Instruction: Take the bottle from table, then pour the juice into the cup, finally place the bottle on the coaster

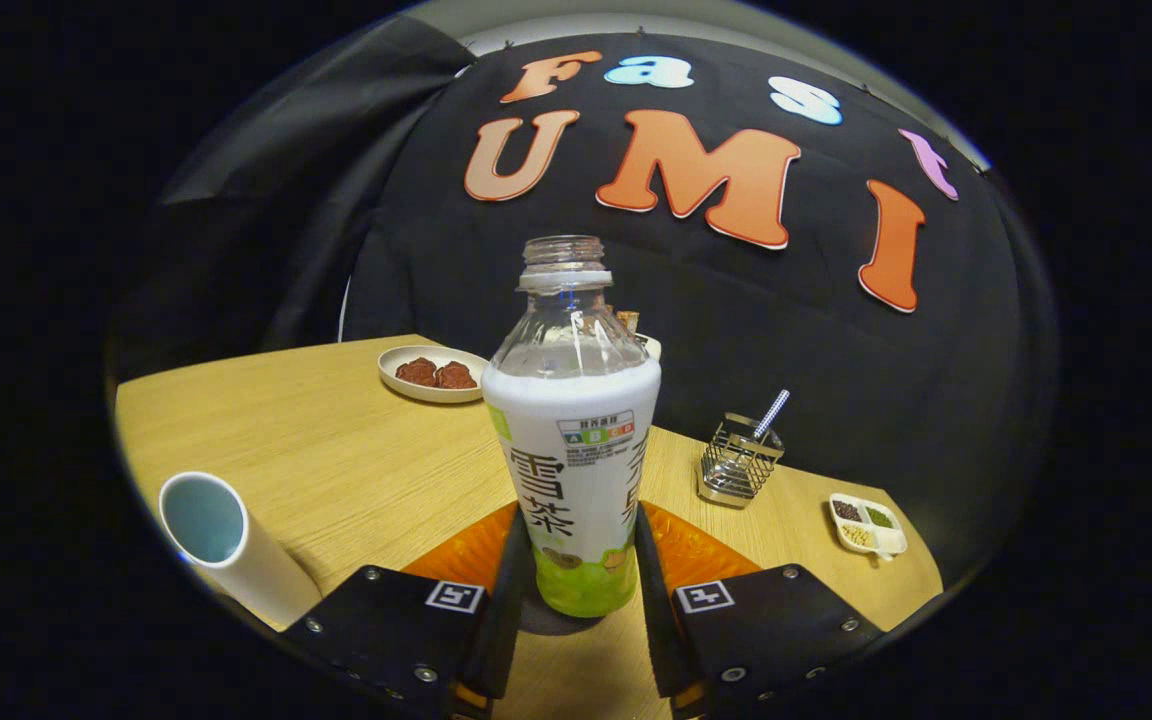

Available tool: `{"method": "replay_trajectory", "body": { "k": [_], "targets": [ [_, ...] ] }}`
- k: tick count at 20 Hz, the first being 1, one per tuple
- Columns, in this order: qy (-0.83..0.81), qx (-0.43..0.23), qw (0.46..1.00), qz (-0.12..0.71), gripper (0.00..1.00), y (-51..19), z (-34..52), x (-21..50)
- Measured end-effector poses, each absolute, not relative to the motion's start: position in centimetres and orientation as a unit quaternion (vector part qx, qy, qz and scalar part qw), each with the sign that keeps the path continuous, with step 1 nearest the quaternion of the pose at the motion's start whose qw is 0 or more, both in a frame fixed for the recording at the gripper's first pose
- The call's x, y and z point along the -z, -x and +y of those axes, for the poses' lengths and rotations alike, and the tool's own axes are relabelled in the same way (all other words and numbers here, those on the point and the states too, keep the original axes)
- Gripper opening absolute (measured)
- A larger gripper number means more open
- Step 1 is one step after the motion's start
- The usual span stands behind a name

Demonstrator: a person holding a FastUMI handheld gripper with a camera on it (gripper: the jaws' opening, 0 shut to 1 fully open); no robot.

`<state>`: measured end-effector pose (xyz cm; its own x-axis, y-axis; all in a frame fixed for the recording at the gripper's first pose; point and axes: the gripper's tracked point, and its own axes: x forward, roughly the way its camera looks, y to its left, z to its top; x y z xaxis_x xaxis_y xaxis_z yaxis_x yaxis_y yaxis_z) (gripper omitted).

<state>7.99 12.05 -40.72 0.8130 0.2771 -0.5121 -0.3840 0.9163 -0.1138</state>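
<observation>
The bottle (573, 430), a clear plastic one with a white-and-green label sleeve and no cap on its neck, stands upright between the fingers of your gripper (573, 560). Each finger lies against a side of the lower sleeve, so you appear to be pinching it, though I cannot tell how firmly. Its base seems to sit over the near edge of the round orange coaster (681, 550), which spreads out just behind the fingers on both sides; whether the bottle rests on it or hangs a little above it, I cannot tell.

Off to your left, near that finger, the white cylindrical cup (226, 545) stands on the pale wooden table (356, 450), its mouth showing; what is inside I cannot tell. Beyond the bottle to the right stands a small wire basket (736, 462) with a striped straw in it, and further right a little white divided dish (868, 525) of seeds. Beyond on the left sits a shallow plate (433, 373) with two reddish-brown pieces.

By my judgement you are either at the pick-up or at the final set-down. If pouring is undone, the cup comes next; otherwise release remains.
</observation>
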Motion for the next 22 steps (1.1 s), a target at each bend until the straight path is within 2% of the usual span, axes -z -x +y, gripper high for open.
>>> {"method": "replay_trajectory", "body": {
  "k": [15, 16, 19, 21, 22],
  "targets": [
    [-0.013, -0.180, 0.936, 0.302, 0.55, -7.7, 12.2, 43.2],
    [-0.019, -0.179, 0.935, 0.305, 0.60, -7.7, 12.2, 43.3],
    [-0.047, -0.189, 0.929, 0.315, 0.66, -7.3, 12.7, 43.0],
    [-0.040, -0.173, 0.934, 0.311, 0.69, -7.6, 11.6, 42.3],
    [-0.036, -0.168, 0.937, 0.306, 0.76, -7.7, 11.1, 41.7]
  ]
}}
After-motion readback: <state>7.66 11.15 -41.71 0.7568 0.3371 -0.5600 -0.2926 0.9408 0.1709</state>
